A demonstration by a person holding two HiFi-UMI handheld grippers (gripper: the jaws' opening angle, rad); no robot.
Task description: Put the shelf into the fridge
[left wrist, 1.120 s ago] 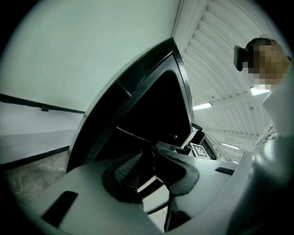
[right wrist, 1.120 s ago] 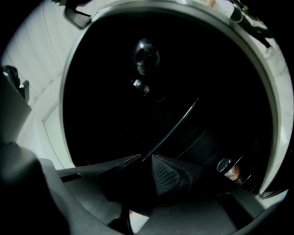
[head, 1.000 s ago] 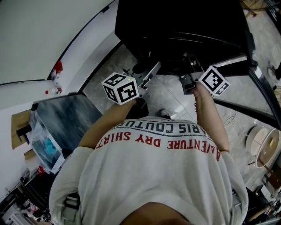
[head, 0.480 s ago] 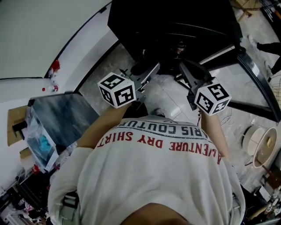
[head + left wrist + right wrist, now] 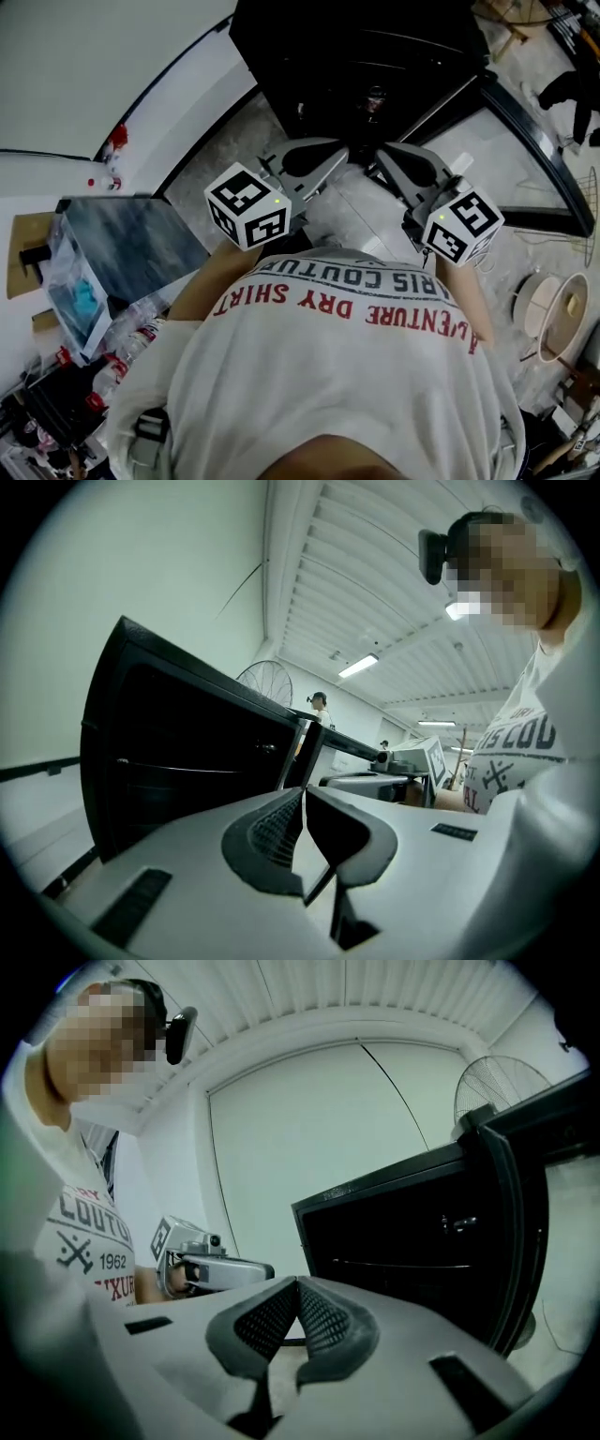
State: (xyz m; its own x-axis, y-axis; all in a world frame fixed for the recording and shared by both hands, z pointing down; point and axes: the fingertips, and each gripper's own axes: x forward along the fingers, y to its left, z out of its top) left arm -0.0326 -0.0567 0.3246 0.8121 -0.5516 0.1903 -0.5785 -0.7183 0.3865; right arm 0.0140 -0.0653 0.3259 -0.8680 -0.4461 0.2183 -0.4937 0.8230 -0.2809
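Observation:
The black fridge (image 5: 356, 56) stands open in front of me. A thin pale shelf edge (image 5: 394, 1263) runs level across its dark inside, and it also shows in the left gripper view as the shelf edge (image 5: 187, 768). My left gripper (image 5: 339, 150) hangs just outside the fridge mouth, jaws shut with nothing between them. My right gripper (image 5: 382, 155) is beside it, also shut and empty. In the gripper views, the left gripper (image 5: 302, 791) and the right gripper (image 5: 297, 1283) each show their pads pressed together. Neither touches the fridge.
The fridge door (image 5: 530, 141) stands swung open to the right. A dark grey box (image 5: 131, 248) sits at the left, with bottles (image 5: 122, 361) near it. A round fan (image 5: 562, 314) lies at the lower right. Another person's legs (image 5: 574, 86) stand at the top right.
Both grippers have drawn back out of the fridge mouth toward my body. The left jaws have closed. The view has tilted, so the fridge sits higher.

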